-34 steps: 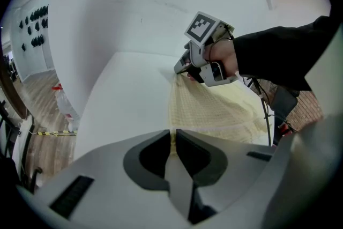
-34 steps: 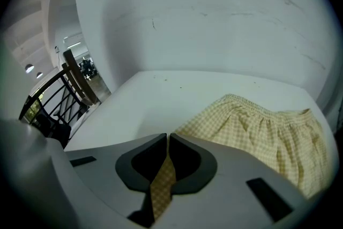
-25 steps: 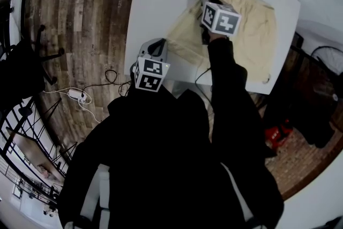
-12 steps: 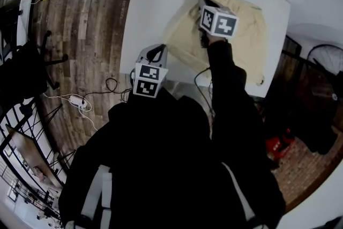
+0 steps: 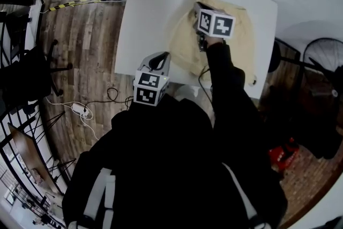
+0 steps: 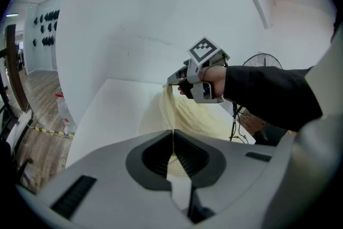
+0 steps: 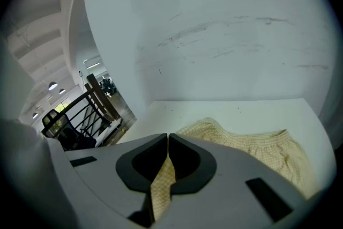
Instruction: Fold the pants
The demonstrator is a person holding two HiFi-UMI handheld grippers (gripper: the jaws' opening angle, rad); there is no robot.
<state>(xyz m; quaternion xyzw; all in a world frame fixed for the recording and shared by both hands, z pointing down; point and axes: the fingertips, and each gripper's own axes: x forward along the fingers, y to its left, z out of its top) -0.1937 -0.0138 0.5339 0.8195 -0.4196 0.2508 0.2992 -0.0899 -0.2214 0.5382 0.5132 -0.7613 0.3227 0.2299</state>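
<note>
Pale yellow pants (image 5: 242,45) lie rumpled on the white table (image 5: 150,2). My right gripper (image 5: 202,12) hangs above the pants' left part, shut on a fold of the yellow fabric (image 7: 163,179) that is pinched between its jaws (image 7: 168,142). My left gripper (image 5: 158,57) is at the table's near edge beside the pants' near left corner. It is shut, with a thin edge of the cloth in its jaws (image 6: 172,139). In the left gripper view the pants (image 6: 187,115) rise from there to the right gripper (image 6: 174,82).
The table's left half (image 6: 112,110) is bare white. On the wooden floor to the left stand a dark office chair (image 5: 27,72) and a power strip with cables (image 5: 80,110). A standing fan (image 5: 321,61) is beyond the table's right side.
The right gripper has kept its hold and carried the fabric a little to the left, so the pants look narrower and more bunched. The left gripper stays at the near edge.
</note>
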